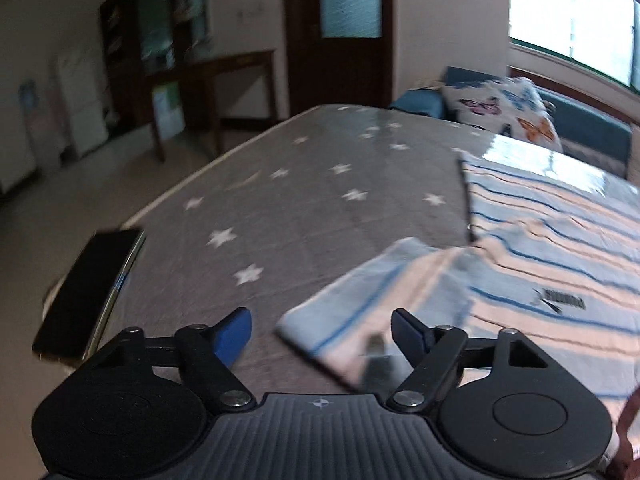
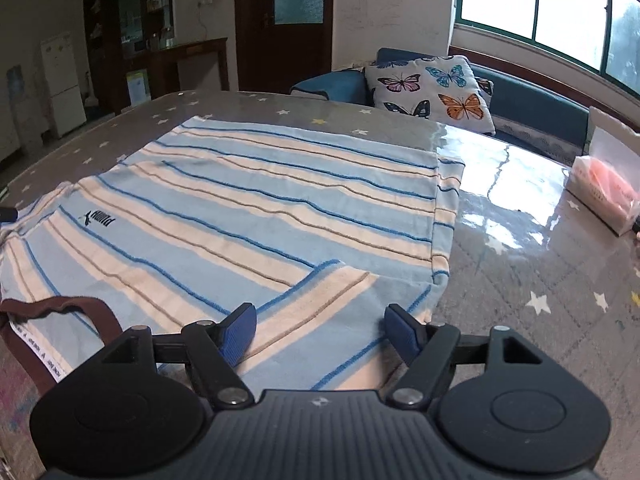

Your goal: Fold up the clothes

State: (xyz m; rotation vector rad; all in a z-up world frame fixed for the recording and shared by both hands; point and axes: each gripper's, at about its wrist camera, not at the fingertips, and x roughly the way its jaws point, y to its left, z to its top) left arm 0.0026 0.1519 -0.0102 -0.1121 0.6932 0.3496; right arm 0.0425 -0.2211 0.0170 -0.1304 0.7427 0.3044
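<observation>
In the left wrist view, the left tool (image 1: 322, 334) is hovering low over the desk (image 1: 304, 184), its blue pads standing apart and gripping nothing. The shirt's (image 1: 552, 248) short sleeve (image 1: 380, 300) is lying spread out flat just ahead of the tool, its near edge reaching in between the pads without being pinched. A dark phone (image 1: 88, 292) is resting at the desk's left edge, well apart from the shirt. The whole picture is looking smeared with motion.

In the right wrist view, the right tool (image 2: 320, 332) is likewise standing released, its pads parted above the shirt's (image 2: 260, 208) other sleeve (image 2: 328, 320), which is lying folded in over the body of the shirt. I cannot tell whether the pads are touching the cloth. The shirt is lying flat on the desk (image 2: 520, 248), striped in pale blue and cream, its brown collar (image 2: 60, 312) sitting at the near left and its hem pointing away. A butterfly pillow (image 2: 432, 92) is sitting on a sofa (image 2: 540, 108) beyond the desk, and a packet (image 2: 604, 196) is lying at the far right of the desk.
</observation>
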